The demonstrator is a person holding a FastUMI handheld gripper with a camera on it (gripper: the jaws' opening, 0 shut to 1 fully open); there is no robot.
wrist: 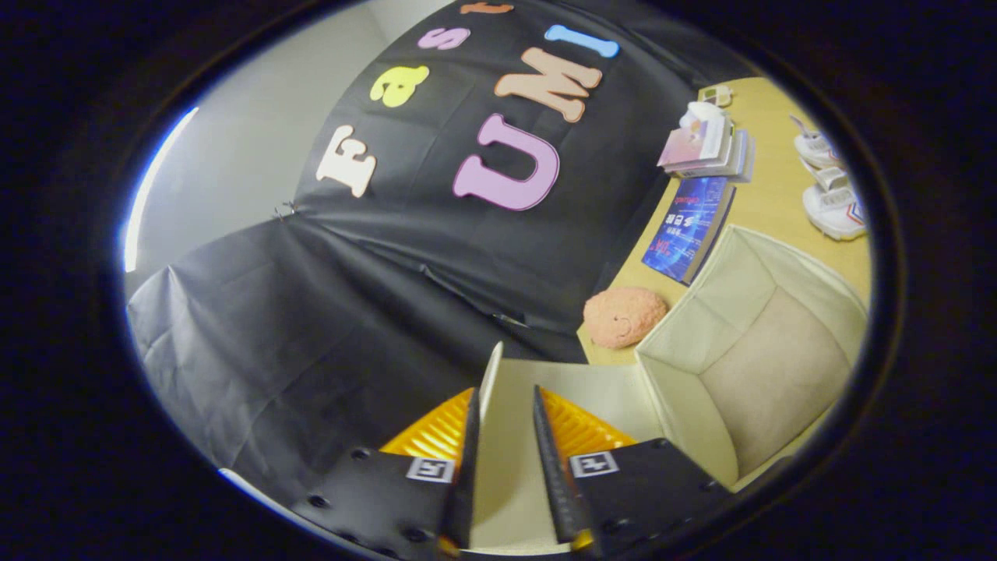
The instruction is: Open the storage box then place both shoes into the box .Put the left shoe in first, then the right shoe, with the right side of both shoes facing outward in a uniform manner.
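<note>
The cream fabric storage box (705,312) stands open on the wooden table (771,199), and its inside holds nothing. Its lid (600,389) is swung up and away from the opening, toward the black cloth wall. My gripper (506,393) is shut on the lid's free edge, which runs down between the two fingers. Two white shoes lie beyond the box at the far side of the table, one (835,206) nearer the box and the other (815,148) behind it.
A pink brain-shaped object (623,315) sits on the table just beside the box, next to the cloth wall. Behind it lies a blue book (689,226), then a stack of books (705,144) with a small white item on top.
</note>
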